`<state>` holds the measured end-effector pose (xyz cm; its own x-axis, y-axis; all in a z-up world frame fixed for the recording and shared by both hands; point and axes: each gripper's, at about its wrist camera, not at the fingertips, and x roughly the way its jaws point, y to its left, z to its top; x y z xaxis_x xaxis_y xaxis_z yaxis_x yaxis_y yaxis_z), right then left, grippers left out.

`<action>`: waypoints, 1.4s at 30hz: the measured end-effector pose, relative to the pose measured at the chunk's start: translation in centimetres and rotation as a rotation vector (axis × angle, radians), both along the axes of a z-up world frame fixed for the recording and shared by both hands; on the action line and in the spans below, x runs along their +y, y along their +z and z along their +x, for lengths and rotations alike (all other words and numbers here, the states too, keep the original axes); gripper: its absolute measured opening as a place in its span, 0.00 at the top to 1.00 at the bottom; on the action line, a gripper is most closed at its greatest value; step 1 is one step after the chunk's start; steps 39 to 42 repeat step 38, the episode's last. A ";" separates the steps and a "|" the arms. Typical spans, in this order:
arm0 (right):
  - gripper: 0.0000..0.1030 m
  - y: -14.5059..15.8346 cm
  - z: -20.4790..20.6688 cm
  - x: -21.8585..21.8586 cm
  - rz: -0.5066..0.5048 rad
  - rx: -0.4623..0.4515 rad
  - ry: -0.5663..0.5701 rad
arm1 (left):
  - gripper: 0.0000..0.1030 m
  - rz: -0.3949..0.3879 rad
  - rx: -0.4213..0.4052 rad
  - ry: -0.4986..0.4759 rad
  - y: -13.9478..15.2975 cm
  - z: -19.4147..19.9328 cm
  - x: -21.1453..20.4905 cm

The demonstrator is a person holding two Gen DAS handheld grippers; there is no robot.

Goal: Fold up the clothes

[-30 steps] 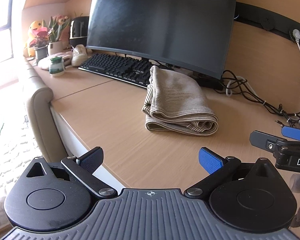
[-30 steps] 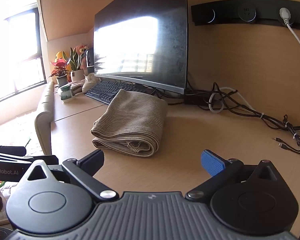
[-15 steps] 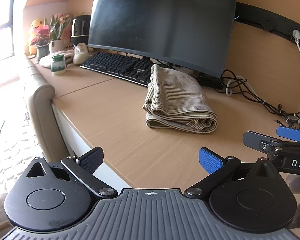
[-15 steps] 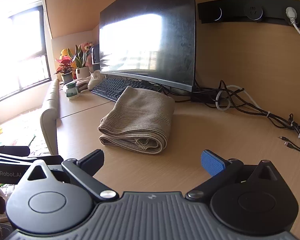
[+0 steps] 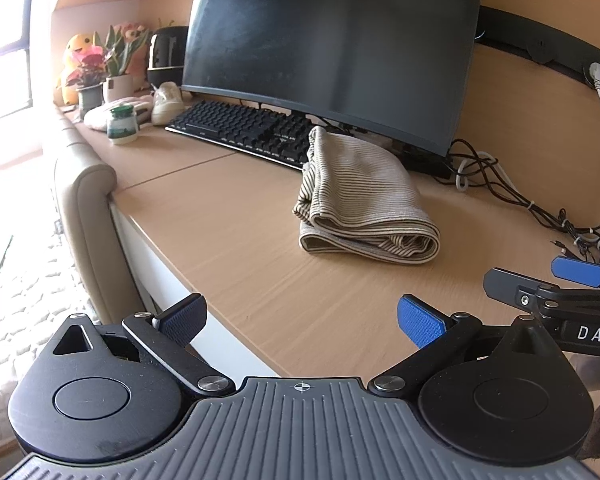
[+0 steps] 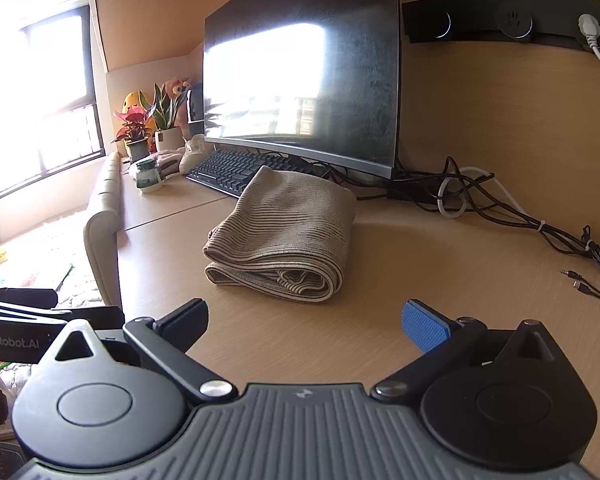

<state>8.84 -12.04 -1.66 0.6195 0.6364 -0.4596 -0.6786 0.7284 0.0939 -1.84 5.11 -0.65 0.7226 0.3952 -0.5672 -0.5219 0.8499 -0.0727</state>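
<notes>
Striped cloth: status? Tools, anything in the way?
Left tool open, empty. Right tool open, empty. Striped cloth folded on desk, untouched. Keyboard right behind it; cables off to the right.

Home office, wooden desk (image 5: 228, 216), curved monitor (image 5: 332, 48), keyboard (image 5: 240, 124), potted plants (image 6: 134, 136)

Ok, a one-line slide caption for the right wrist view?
Folded striped garment on the desk before a monitor; right gripper open and empty.
</notes>
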 end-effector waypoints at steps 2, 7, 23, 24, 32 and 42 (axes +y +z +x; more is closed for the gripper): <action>0.00 0.0 0.0 0.0 -0.002 0.001 0.000 | 0.00 -0.001 0.000 0.002 0.0 -0.1 0.0; 0.00 0.0 0.0 0.0 -0.003 -0.002 0.001 | 0.00 -0.001 -0.004 0.004 0.0 -0.1 -0.1; 0.00 -0.6 0.9 -0.9 0.000 0.013 -0.011 | 0.00 0.002 -0.004 -0.027 -0.4 1.0 -0.4; 0.00 -0.5 0.9 -0.9 0.002 0.011 -0.012 | 0.00 0.008 -0.002 -0.027 -0.4 1.0 -0.5; 0.00 -0.7 0.9 -0.9 -0.003 0.018 -0.013 | 0.00 0.039 0.009 -0.024 -0.6 1.4 -0.6; 0.00 -0.8 0.9 -0.8 -0.006 0.017 -0.002 | 0.00 0.062 0.000 -0.032 -0.4 1.2 -0.4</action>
